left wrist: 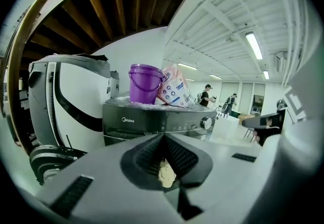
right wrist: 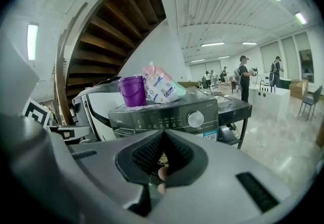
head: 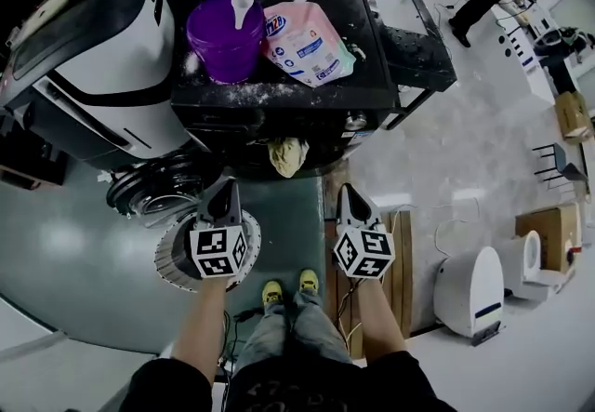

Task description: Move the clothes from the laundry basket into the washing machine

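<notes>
The left gripper (head: 224, 187) and right gripper (head: 350, 189) hover with jaws pressed together on nothing, likely ready to poke rather than pick, the left one above the laundry basket (head: 170, 258). Just beyond them a yellowish cloth (head: 287, 156) droops from the mouth of the washing machine (head: 279, 109), seemingly only partly in. The door (head: 139, 197) hangs open at the left, and a purple bucket (head: 223, 40) and detergent pouch (head: 307, 44) sit on top.

Cool, even light falls from ceiling strips (left wrist: 254, 46), brightest around one o'clock in both gripper views. The head view is dimmer, with soft glare patches on the floor (head: 65, 238) at nine o'clock. All three views bend hard and fall to black at their rims. The left gripper (left wrist: 163, 139), close to its lens, looks soft, perhaps out of focus
</notes>
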`<action>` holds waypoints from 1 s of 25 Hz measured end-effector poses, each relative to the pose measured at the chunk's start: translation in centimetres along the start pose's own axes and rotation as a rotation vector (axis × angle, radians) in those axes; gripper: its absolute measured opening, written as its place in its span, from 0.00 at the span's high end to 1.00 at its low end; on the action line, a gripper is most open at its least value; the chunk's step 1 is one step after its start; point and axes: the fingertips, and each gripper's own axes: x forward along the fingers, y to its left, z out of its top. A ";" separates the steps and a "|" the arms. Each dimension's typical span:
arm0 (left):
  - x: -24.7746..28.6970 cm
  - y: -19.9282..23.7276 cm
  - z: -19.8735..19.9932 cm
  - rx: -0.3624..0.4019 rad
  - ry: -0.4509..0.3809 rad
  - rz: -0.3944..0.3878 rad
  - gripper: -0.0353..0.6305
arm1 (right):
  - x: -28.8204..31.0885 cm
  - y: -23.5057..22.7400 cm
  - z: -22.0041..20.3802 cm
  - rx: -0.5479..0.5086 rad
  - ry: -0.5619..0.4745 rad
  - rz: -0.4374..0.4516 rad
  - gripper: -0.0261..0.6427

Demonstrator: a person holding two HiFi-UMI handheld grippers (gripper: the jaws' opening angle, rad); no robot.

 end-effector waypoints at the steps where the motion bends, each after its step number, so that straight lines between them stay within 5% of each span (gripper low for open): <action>1: -0.6 -0.1 0.4 0.007 -0.001 0.001 0.93 | -0.5 0.1 0.6 0.000 -0.003 0.007 0.95; 12: -3.8 -4.0 6.8 0.100 -0.040 -0.027 0.93 | -4.6 0.1 6.0 -0.028 -0.047 0.062 0.95; 25: -9.4 -6.4 11.2 0.113 -0.113 -0.009 0.93 | -11.1 -1.5 8.8 -0.079 -0.073 0.081 0.95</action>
